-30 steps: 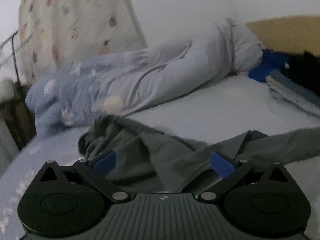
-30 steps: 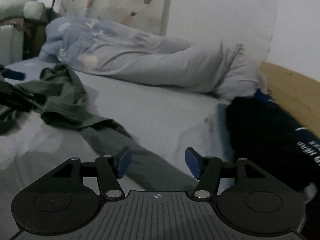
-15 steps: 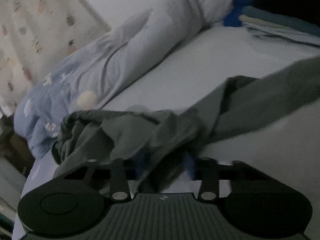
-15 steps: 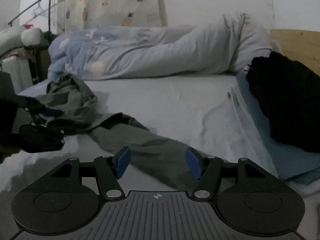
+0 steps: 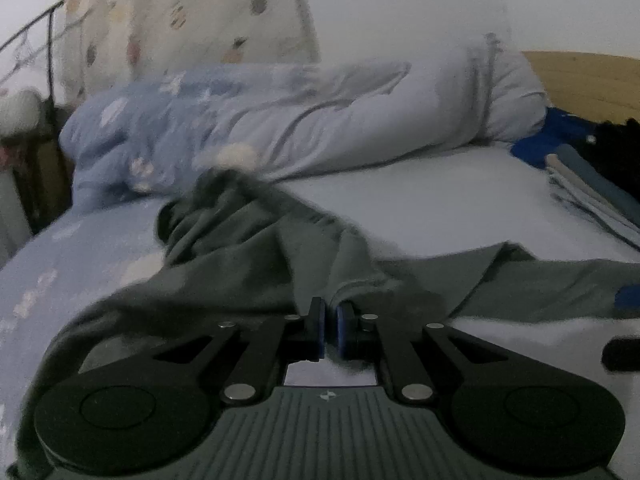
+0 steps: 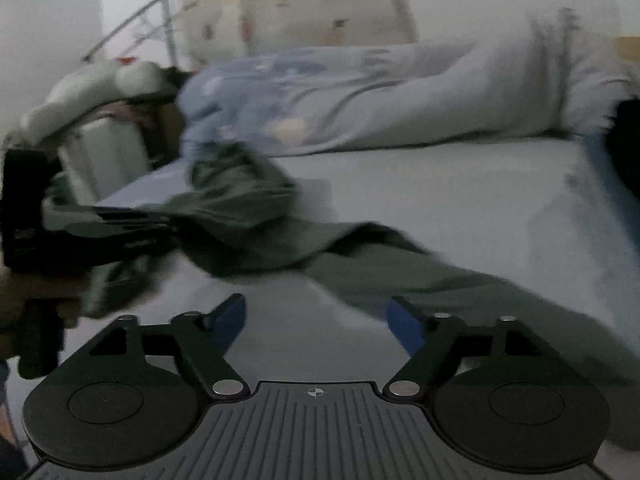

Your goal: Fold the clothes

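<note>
A dark green garment (image 5: 248, 256) lies crumpled on the pale bed sheet (image 5: 440, 200), one long part stretching right. My left gripper (image 5: 329, 320) is shut on a fold of the green garment. In the right wrist view the garment (image 6: 400, 268) runs from the left toward the lower right. My right gripper (image 6: 316, 320) is open and empty, just above the sheet beside the garment's long part. The left gripper (image 6: 120, 224) shows at the left of that view, holding the cloth.
A rolled pale blue duvet (image 5: 320, 120) lies along the back of the bed. Folded clothes (image 5: 592, 188) are stacked at the right, with a dark garment (image 6: 628, 148) on top. A wooden headboard (image 5: 592, 80) stands behind. Patterned curtain (image 5: 180, 20) and furniture (image 6: 100, 148) at left.
My left gripper went from open to shut on the green garment and has lifted a fold. My right gripper has swung left, staying open over the garment's long part.
</note>
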